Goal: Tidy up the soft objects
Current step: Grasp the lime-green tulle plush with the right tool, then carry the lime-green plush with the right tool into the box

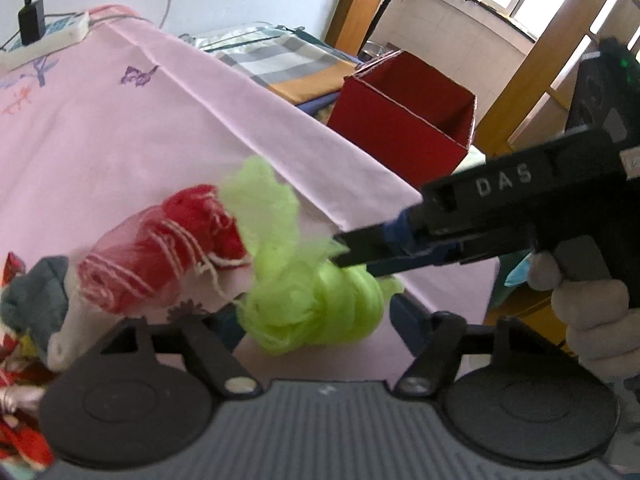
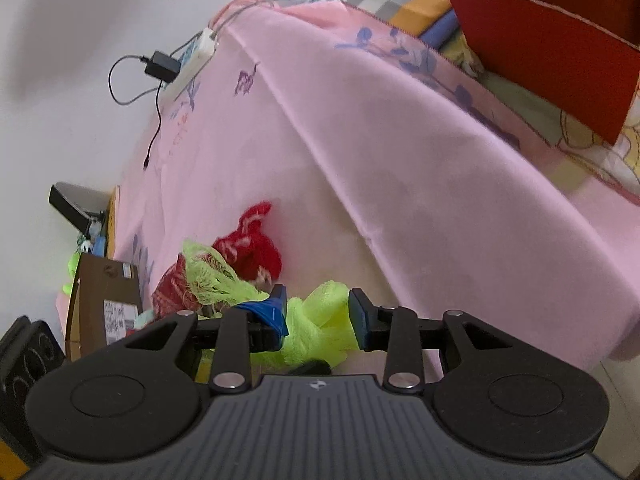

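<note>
A lime green mesh bundle point(image 1: 316, 308) point(image 2: 316, 320) lies on the pink tablecloth point(image 1: 120, 140). In the left wrist view my left gripper point(image 1: 316, 316) is open, one finger on each side of the bundle, and its fingertips are mostly hidden. My right gripper point(image 1: 348, 254) point(image 2: 320, 312) reaches in from the right and is shut on the bundle's upper edge, with mesh filling the gap between its pads. Left of the bundle lies a red knitted piece point(image 1: 168, 248) point(image 2: 256, 248) wrapped with white yarn.
A grey and white cloth point(image 1: 48, 304) lies at the left. An open red box point(image 1: 404, 120) point(image 2: 552, 40) stands beyond the table's right edge. A power strip point(image 1: 48, 36) with a charger sits at the far corner. A cardboard box point(image 2: 104, 300) stands at the near left. A gloved hand point(image 1: 592, 320) holds the right gripper.
</note>
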Motion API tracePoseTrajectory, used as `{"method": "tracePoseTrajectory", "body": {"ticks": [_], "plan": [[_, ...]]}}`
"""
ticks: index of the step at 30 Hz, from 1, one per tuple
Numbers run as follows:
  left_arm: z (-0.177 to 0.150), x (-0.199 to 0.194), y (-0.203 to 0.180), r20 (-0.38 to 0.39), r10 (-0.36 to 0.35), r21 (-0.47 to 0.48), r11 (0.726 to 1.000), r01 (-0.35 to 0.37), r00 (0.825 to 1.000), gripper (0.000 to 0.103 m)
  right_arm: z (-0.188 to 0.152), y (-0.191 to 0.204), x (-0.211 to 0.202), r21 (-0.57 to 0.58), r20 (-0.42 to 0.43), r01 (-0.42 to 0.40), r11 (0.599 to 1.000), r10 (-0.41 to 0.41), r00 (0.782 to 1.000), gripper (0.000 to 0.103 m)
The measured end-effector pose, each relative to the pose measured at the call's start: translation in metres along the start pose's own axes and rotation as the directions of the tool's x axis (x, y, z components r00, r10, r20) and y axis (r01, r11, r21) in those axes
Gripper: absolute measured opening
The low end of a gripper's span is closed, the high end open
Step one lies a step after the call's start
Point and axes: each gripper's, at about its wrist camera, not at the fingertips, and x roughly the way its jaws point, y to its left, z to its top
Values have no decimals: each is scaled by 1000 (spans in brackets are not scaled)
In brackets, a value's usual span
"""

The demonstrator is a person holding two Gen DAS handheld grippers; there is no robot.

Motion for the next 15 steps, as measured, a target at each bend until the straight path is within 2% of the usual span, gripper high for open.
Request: {"method": "tracePoseTrajectory", "body": {"ticks": [6,7,9,15], "plan": [[-11,-21,0,2,-13,6,1000,13,1000,58,-13,7,-3,-21,-65,0,1000,-2,998,18],[-12,-24,1,7,-12,6,1000,12,1000,51,-16,10,-3,-24,-76,0,1000,-2,997,18],[-14,-33,4,10,-26,3,1000,26,1000,47,-20,15,-3,-31,-80,-2,1000,-1,997,19],[-27,-61,13,46,-32,2,999,32,998,38,-32,35,0,-62,-97,3,998,-9,995,19]]}}
